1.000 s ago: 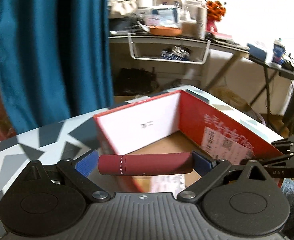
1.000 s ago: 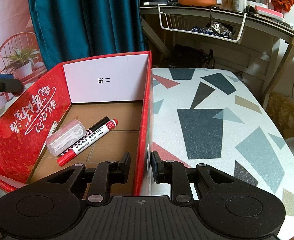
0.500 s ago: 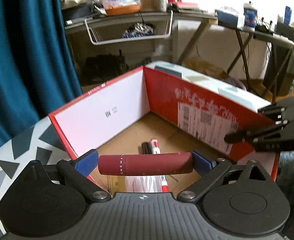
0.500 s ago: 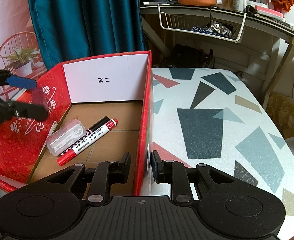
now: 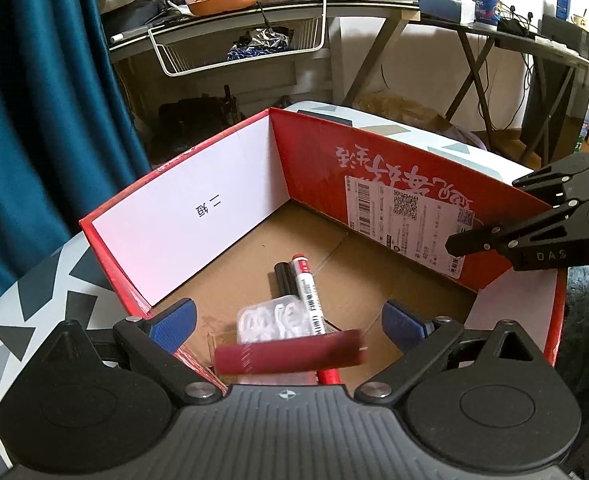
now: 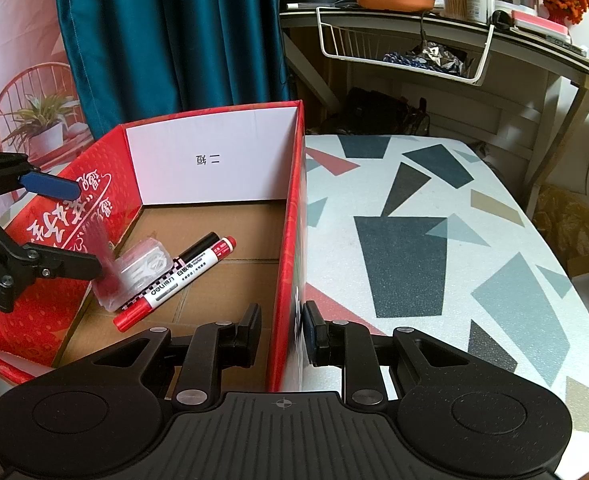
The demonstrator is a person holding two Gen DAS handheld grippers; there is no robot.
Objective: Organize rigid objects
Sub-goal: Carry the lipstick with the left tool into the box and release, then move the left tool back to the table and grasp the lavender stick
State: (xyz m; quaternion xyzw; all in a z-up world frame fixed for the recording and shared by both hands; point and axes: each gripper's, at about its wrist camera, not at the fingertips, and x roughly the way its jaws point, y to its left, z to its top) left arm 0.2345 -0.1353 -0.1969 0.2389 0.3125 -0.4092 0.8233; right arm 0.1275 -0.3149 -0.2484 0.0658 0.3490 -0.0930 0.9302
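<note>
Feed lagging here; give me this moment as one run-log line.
left gripper: jaws open, maroon tube dropping | right gripper: clamps red box wall | marker, clear case inside

A dark red tube [image 5: 290, 352], motion-blurred and lying crosswise, sits low in the frame over the open red cardboard box [image 5: 374, 160]. On the box's brown floor lie a red-capped white marker [image 5: 308, 292], a black marker [image 5: 283, 280] and a clear plastic case [image 5: 272, 318], side by side.

Two wrist cameras, both close over one box

We look steeply down along the left claw [image 5: 288, 316] from the red box's [image 5: 314, 168] left side, and along the right claw [image 6: 281, 334] from its right wall; both views share the box's inside, the markers [image 6: 174, 282] and the far shelf [image 6: 406, 46].
</note>
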